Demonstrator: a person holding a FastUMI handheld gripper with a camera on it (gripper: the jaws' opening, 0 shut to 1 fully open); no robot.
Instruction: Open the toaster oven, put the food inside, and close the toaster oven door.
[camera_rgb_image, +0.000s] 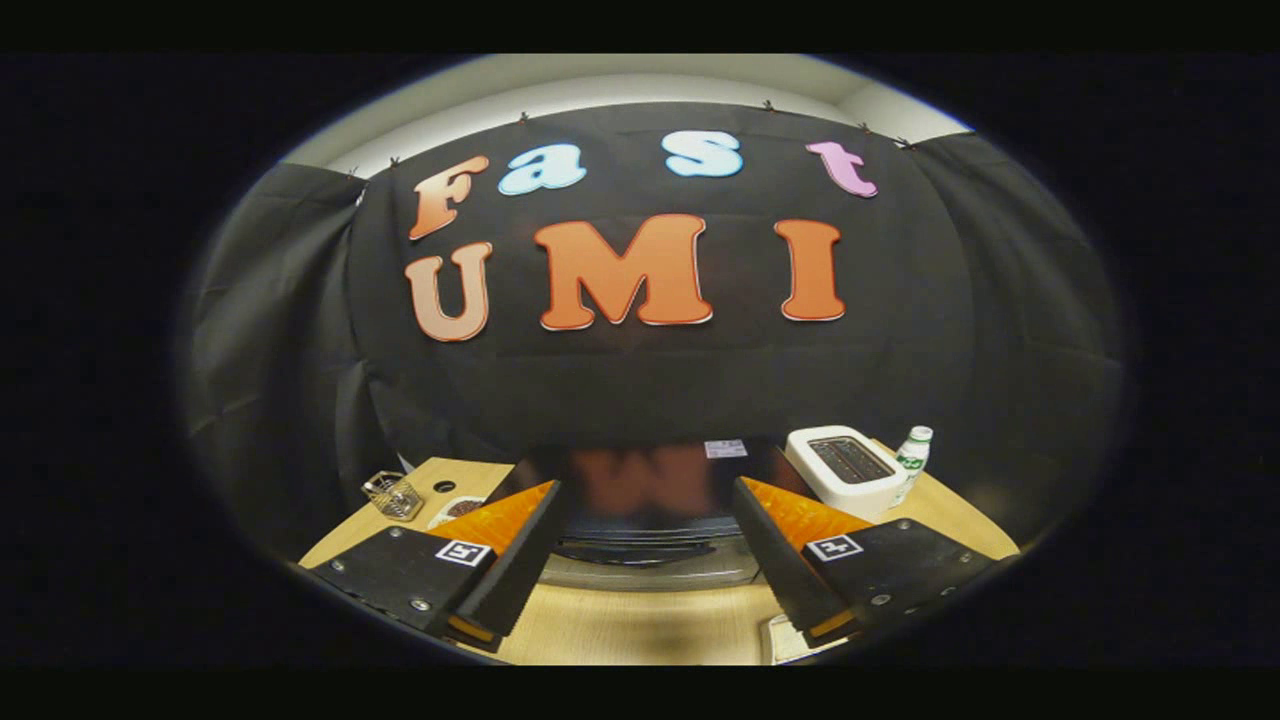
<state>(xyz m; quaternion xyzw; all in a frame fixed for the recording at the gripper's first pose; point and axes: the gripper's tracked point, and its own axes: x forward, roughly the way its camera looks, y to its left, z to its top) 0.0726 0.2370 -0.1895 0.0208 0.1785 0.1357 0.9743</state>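
So, gripper view: the gripper (645, 560) hangs above the wooden surface (640, 625), jaws spread wide apart w/ nothing between them but open air. Straight ahead, framed by the 2 fingers, sits the toaster oven (648, 505), dark glossy front reflecting the booth wall. Its door looks closed, handle bar (640, 553) running along the lower front, a pale label (725, 448) on top. Fingers are near the oven but apart from it, no contact.

Left of the oven, beyond the left finger: a small wire basket (392, 495) and a plate w/ something brownish on it (457, 510), prob. the food, though too small and half hidden to be sure. Right of the oven: a white slot toaster (845, 468) w/ a white bottle (912, 458) just beside it. A pale flat thing (790, 640) lies on the surface under the right finger; can't tell what it is.

Progress, as I judge it: 0 of 3 steps done. Door not yet opened, food not yet in, closing obviously still to come. The jaws being open and aimed at the oven front fits an approach to the handle as step 1. Left to do: grip handle and swing door open, fetch food from the left, place it inside, shut door.
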